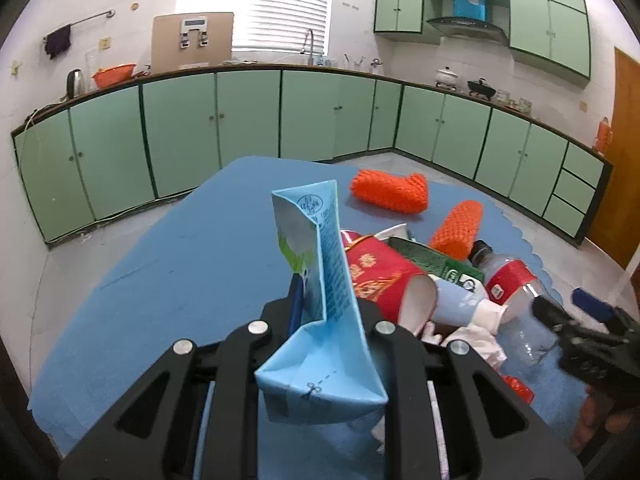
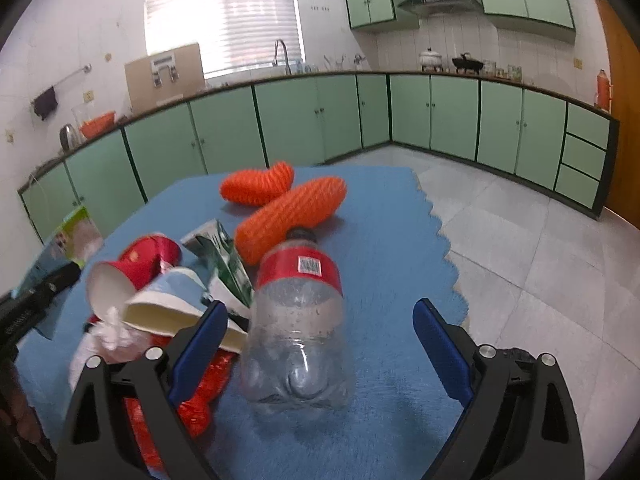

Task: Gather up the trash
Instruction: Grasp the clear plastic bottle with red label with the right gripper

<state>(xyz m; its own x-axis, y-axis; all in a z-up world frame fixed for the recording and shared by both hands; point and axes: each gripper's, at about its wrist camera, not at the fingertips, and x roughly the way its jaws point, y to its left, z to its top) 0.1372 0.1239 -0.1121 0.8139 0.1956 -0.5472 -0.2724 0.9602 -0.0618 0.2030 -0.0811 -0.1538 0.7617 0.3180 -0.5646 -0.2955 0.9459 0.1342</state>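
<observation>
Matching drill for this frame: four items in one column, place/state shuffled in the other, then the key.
1. blue carton
2. plastic bottle
3. red paper cup
4. orange foam sleeves

A. lying on its side, open mouth toward the camera
B. farthest back on the blue mat
C. clamped in the left gripper
D. lying between the open fingers of the right gripper

Pairs: 1-C, 2-D, 3-A, 4-B

No legible text on the blue carton (image 1: 320, 280) or bottle label (image 2: 300, 266)
</observation>
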